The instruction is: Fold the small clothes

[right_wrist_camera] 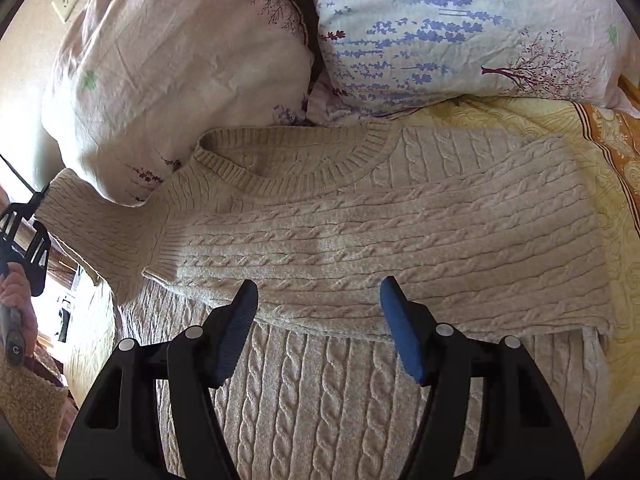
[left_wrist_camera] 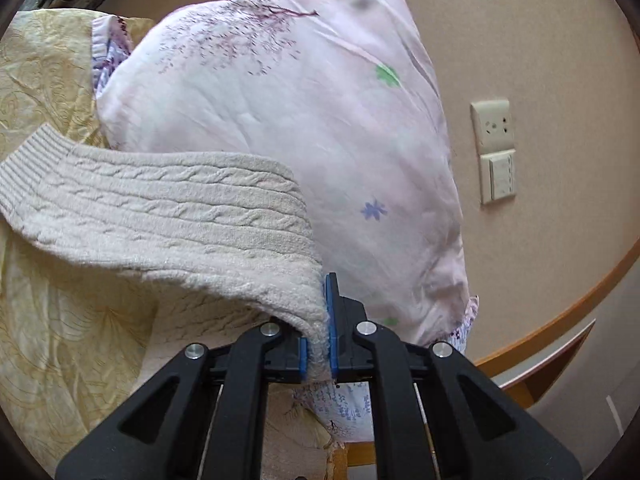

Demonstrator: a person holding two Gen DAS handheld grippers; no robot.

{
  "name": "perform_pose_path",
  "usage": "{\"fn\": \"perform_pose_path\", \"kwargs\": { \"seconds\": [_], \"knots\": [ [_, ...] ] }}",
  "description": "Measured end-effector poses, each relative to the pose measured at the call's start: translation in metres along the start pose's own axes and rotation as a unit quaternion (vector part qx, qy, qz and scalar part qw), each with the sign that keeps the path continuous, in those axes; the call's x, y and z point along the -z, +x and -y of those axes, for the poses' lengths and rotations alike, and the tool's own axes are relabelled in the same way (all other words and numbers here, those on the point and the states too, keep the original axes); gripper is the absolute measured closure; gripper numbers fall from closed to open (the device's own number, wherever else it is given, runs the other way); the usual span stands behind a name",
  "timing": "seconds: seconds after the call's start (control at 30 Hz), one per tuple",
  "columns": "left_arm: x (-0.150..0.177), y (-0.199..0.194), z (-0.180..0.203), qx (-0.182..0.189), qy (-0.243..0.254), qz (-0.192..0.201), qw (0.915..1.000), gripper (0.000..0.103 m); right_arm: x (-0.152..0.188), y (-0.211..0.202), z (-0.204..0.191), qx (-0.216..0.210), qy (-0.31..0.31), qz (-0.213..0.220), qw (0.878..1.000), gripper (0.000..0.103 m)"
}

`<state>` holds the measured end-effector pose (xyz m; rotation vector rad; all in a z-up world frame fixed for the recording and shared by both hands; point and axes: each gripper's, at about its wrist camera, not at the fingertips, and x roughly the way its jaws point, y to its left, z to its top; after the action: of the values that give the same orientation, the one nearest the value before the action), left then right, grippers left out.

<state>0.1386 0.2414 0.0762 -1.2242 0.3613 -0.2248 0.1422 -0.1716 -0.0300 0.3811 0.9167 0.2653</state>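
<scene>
A cream cable-knit sweater (right_wrist_camera: 360, 216) lies on a yellow bedsheet (right_wrist_camera: 560, 120), neckline toward the pillows, one sleeve folded across its body. My left gripper (left_wrist_camera: 319, 344) is shut on the other sleeve (left_wrist_camera: 160, 216) and holds it lifted off the bed; that sleeve's ribbed cuff hangs at the left of the left wrist view. The left gripper also shows at the left edge of the right wrist view (right_wrist_camera: 24, 236). My right gripper (right_wrist_camera: 318, 328) is open and empty, hovering just above the folded sleeve and sweater body.
A pink flowered pillow (left_wrist_camera: 300, 120) leans against the wall behind the lifted sleeve; it also shows in the right wrist view (right_wrist_camera: 168, 72). A white lavender-print pillow (right_wrist_camera: 460, 32) lies beside it. A wall socket (left_wrist_camera: 494, 124) and a wooden bed rail (left_wrist_camera: 560, 320) are at the right.
</scene>
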Motion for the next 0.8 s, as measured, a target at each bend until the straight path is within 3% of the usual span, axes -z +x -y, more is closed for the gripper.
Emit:
{"fn": "perform_pose_path", "kwargs": {
  "seconds": [0.13, 0.2, 0.3, 0.43, 0.5, 0.57, 0.63, 0.8],
  "knots": [
    [0.056, 0.03, 0.03, -0.014, 0.082, -0.059, 0.9948, 0.096, 0.005, -0.007, 0.013, 0.006, 0.021, 0.005, 1.0, 0.038],
    [0.09, 0.05, 0.034, -0.032, 0.128, -0.108, 0.9854, 0.096, 0.008, -0.009, 0.018, 0.008, 0.031, 0.004, 0.999, 0.038],
    [0.142, 0.075, 0.025, -0.069, 0.157, -0.168, 0.9708, 0.096, 0.01, -0.011, 0.025, 0.008, 0.043, 0.004, 0.999, 0.038],
    [0.186, 0.098, 0.001, -0.136, 0.188, -0.215, 0.9487, 0.088, 0.012, -0.015, 0.028, 0.01, 0.046, 0.007, 0.999, 0.038],
    [0.193, 0.101, -0.008, -0.155, 0.191, -0.227, 0.9423, 0.084, 0.014, -0.016, 0.028, 0.011, 0.048, 0.008, 0.999, 0.038],
    [0.189, 0.096, -0.01, -0.149, 0.175, -0.22, 0.9481, 0.068, 0.015, -0.016, 0.029, 0.012, 0.049, 0.007, 0.999, 0.038],
    [0.176, 0.082, -0.007, -0.143, 0.157, -0.192, 0.9581, 0.044, 0.016, -0.015, 0.028, 0.013, 0.049, 0.006, 0.999, 0.038],
    [0.121, 0.06, -0.03, -0.147, 0.064, -0.145, 0.9763, 0.041, 0.013, -0.01, 0.025, 0.015, 0.044, 0.002, 0.999, 0.038]
  ]
}}
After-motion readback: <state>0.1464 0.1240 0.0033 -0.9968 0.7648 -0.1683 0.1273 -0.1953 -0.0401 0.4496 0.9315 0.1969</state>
